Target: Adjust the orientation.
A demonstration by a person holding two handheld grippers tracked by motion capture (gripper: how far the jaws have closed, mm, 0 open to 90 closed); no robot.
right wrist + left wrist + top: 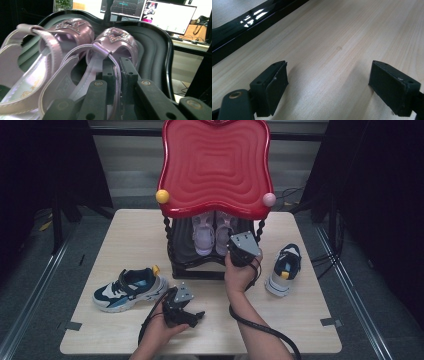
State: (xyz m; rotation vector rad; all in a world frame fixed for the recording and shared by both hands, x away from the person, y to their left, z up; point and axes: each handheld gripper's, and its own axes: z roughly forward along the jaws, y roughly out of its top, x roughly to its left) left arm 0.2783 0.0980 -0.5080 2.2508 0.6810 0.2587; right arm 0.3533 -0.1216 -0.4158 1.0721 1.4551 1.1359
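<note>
Two lilac sandals stand side by side on the black lower shelf (182, 251) of a rack with a red wavy top (215, 165). My right gripper (239, 251) reaches in at the shelf's front and is shut on the thin heel strap (116, 75) of the right-hand sandal (117, 41). The other sandal (62, 32) lies just left of it, untouched. My left gripper (196, 316) rests low near the table's front edge. Its jaws stand wide open over bare wood (337, 37), with nothing between its fingertips (328, 75).
A blue and white sneaker (129, 289) lies on the table left of the rack, and its partner (285, 268) lies to the right. The rack's glossy black base (242, 27) runs past my left gripper. Yellow (162, 196) and pink (269, 199) knobs cap the rack's front posts.
</note>
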